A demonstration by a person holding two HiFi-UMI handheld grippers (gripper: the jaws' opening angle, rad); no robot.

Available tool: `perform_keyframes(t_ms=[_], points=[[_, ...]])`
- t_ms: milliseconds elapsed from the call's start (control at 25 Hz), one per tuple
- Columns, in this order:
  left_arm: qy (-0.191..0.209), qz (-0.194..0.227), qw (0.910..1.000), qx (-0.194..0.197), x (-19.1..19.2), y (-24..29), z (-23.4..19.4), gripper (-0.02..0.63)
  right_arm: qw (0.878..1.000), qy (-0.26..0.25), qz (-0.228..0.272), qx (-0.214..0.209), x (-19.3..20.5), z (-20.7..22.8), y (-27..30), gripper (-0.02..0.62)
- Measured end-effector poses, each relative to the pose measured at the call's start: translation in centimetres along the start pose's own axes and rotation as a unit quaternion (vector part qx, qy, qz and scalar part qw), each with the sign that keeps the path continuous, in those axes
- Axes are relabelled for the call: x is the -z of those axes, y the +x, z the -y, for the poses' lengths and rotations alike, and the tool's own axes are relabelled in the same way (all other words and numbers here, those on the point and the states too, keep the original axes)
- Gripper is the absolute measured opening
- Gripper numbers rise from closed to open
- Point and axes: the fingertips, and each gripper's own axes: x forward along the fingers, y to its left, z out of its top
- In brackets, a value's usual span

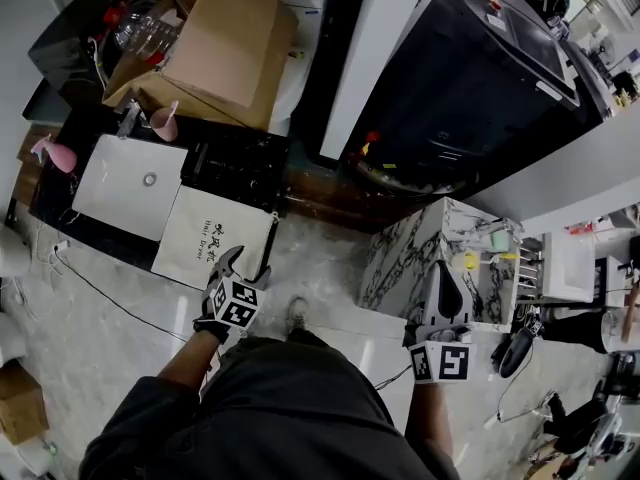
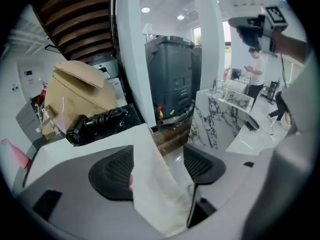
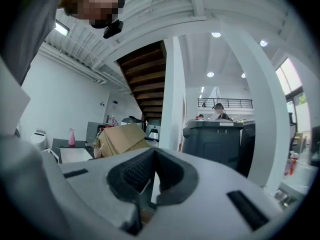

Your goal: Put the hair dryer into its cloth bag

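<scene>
Dark countertop (image 1: 75, 138) at eleven o'clock — left gripper (image 1: 247, 263) gapes around a corner of the cream cloth bag (image 1: 205, 236); a shallow bite could slip. Right gripper (image 1: 443, 273) closed, empty.

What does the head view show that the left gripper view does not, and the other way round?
Only the head view: the black print on the cream cloth bag. Only the left gripper view: the black hair dryer in plain sight, and the open jaws of the left gripper either side of the bag's edge. Both: the brown cardboard box and the white marble-patterned counter.
</scene>
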Motion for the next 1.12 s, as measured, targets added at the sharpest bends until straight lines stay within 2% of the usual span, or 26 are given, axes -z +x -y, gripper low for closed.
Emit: perform_keyframes(t_ms=[160, 280, 440, 760, 1000, 1120], points=[[0.004, -0.065, 0.9977, -0.017, 2.4, 1.8, -0.2, 0.314, 1.000, 0.002, -0.007, 0.004, 0.4, 1.2, -0.3, 0.000], [-0.001, -0.092, 0.9955, -0.020, 3.5, 2.5, -0.1, 0.313, 1.000, 0.002, -0.008, 0.005, 0.8, 1.9, -0.5, 0.000], [-0.003, -0.105, 0.9935, -0.044, 4.1, 2.7, -0.7, 0.307, 1.000, 0.004, -0.010, 0.002, 1.2, 2.4, -0.5, 0.000], [0.032, -0.121, 0.9880, -0.091, 4.5, 2.4, -1.4, 0.298, 1.000, 0.004, -0.008, -0.007, 1.3, 2.7, -0.1, 0.000], [0.014, -0.106, 0.9868, -0.121, 4.0, 1.5, -2.4, 0.282, 1.000, 0.007, -0.013, -0.008, 1.6, 2.9, 0.2, 0.000], [0.041, -0.113, 0.9802, -0.157, 4.1, 1.1, -3.2, 0.282, 1.000, 0.007, -0.013, -0.011, 1.8, 2.9, 0.4, 0.000]])
